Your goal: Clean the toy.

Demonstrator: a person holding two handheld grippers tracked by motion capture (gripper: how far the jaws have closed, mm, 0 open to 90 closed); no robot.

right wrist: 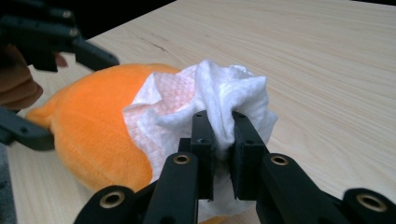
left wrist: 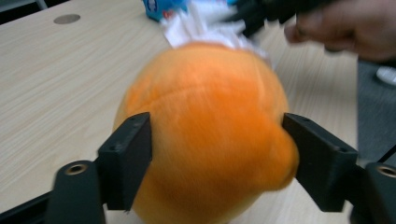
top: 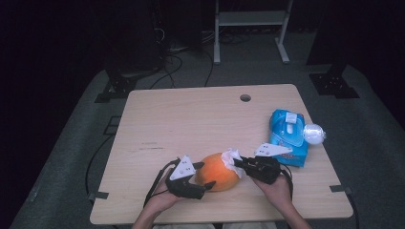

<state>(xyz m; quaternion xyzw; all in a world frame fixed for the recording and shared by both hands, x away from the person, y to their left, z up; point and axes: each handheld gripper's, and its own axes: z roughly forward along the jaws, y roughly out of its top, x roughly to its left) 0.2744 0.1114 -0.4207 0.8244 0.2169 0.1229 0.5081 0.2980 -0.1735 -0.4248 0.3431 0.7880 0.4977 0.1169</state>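
- Left tongs (top: 204, 175) clamp the orange plush (top: 218, 172) near the bench's (top: 191, 119) front edge.
- Right tongs (top: 237, 162) pinch a white wipe (top: 231, 158) pressed on the plush.

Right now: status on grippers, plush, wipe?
Left gripper clamped on orange plush. Right gripper pinching white wipe against plush's top. Wipes pack clear, to the right.

Over on your right, a blue plastic pack of wet wipes (top: 288, 137) lies flat on the pale wooden bench (top: 191, 124), near its right edge. A clear, shiny round ball (top: 314, 134) sits touching the pack's right side. A small round hole (top: 245, 98) marks the bench's far edge.
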